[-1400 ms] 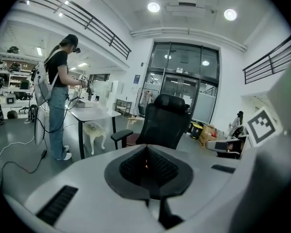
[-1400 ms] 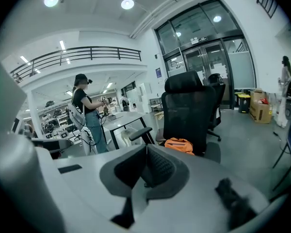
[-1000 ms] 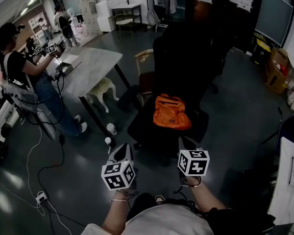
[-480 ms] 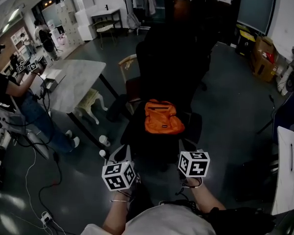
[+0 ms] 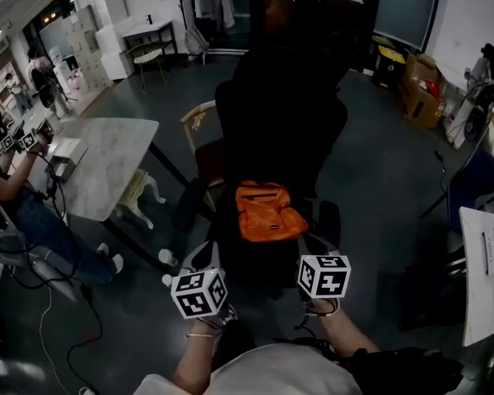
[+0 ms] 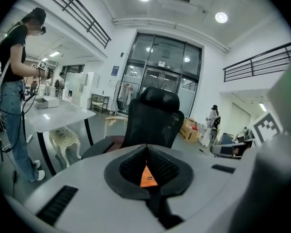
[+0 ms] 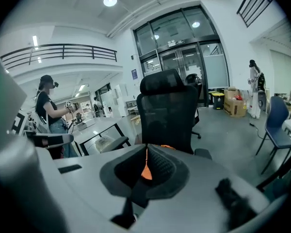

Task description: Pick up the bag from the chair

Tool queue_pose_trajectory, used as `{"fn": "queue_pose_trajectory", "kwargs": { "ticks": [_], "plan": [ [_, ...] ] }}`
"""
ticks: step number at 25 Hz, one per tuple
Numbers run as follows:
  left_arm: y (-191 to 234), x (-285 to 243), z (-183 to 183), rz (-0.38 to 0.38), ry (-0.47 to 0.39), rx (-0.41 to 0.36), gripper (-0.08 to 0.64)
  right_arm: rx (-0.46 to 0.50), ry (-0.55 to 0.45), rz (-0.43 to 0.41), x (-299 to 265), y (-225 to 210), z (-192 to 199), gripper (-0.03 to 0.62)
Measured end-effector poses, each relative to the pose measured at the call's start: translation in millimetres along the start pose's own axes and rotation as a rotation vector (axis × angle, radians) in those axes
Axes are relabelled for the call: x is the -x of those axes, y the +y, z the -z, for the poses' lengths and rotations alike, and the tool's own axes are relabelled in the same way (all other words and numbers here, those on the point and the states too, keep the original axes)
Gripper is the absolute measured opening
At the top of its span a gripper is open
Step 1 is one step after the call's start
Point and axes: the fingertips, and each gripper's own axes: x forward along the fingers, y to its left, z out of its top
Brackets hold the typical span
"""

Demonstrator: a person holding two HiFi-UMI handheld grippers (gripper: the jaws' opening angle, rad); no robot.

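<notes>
An orange bag [image 5: 267, 212] lies on the seat of a black office chair [image 5: 280, 113], just beyond both grippers in the head view. My left gripper [image 5: 204, 257] is at the seat's near left, my right gripper [image 5: 311, 243] at its near right. Neither touches the bag. In the left gripper view the jaws of the left gripper [image 6: 146, 149] meet at their tips, and the bag [image 6: 148, 177] shows through the gap behind them. The right gripper [image 7: 146, 152] is likewise shut and empty, with the bag [image 7: 146, 171] and the chair [image 7: 167, 110] beyond.
A marble-topped table [image 5: 99, 163] and a person [image 5: 16, 212] with grippers stand at the left, with a cream stool [image 5: 140, 192] under the table. A wooden chair [image 5: 199, 126] is beside the office chair. A blue chair [image 5: 469, 179] and a white desk [image 5: 482, 278] are at the right.
The bag and chair have come nearer to the grippers and shifted slightly left in the head view. Both grippers keep their pose and stay shut.
</notes>
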Motion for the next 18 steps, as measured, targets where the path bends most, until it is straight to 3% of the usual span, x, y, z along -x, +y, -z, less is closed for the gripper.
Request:
{"fn": "queue_pose_trajectory", "kwargs": {
  "ticks": [9,18],
  "plan": [
    [39.9,-49.6,-49.6,0.101,0.001,-0.027,0.014,-0.016,-0.038,0.103,-38.9,21.2,-43.5,0.034],
    [75.0,-102.0,-77.0,0.19,0.03,-0.063,0.014,-0.057,-0.049,0.192,-78.4,36.5,-56.2,0.034]
  ]
}}
